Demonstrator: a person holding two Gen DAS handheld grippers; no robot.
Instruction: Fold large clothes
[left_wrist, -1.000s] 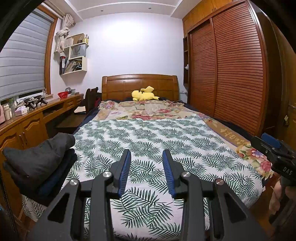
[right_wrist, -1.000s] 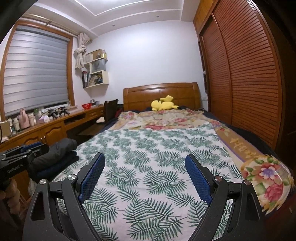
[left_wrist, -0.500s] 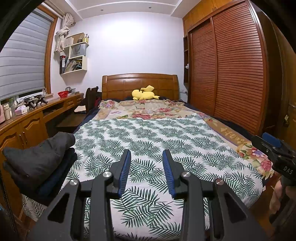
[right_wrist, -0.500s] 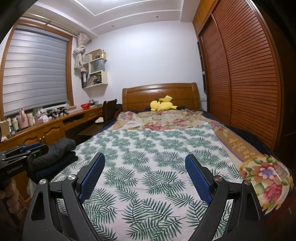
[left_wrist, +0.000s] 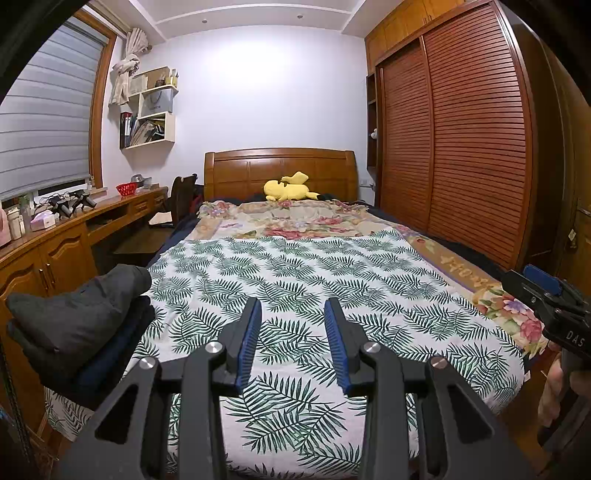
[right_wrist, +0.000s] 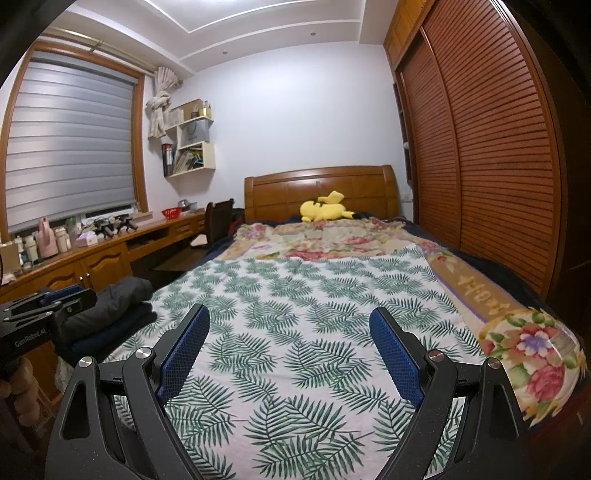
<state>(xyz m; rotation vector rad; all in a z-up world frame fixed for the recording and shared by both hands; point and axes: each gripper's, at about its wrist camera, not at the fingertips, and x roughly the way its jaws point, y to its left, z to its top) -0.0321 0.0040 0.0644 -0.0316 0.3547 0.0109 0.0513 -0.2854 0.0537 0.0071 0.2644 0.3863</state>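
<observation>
L gripper (left_wrist: 291, 314): jaws narrow, gap btwn blue pads (left_wrist: 249, 339), nothing held; hovers above foot of bed.
R gripper (right_wrist: 290, 325): jaws wide, nothing held; also above foot of bed. Seen in L view at far right (left_wrist: 546, 306).
L gripper in R view: at far left (right_wrist: 44, 306), just in front of clothes stack.
Folded clothes (left_wrist: 77, 317): dark grey garment on top of a navy one, stacked at bed's left edge, left of L jaws & well apart from them; in R view (right_wrist: 110, 306) left of the left jaw.
Leaf-print sheet (left_wrist: 295, 273): spread flat on bed, directly under & ahead of both jaws.
Floral blanket (right_wrist: 325, 240): beyond the sheet, also down the right side past R jaws.
Yellow plush toy (left_wrist: 288, 188): far ahead of jaws, by the headboard (left_wrist: 280, 166).
Wardrobe (left_wrist: 454, 147): louvred doors, right of jaws.
Surface (right_wrist: 110, 243): wooden desk w/ bottles & small items, left of jaws, under window blind (right_wrist: 70, 140).
</observation>
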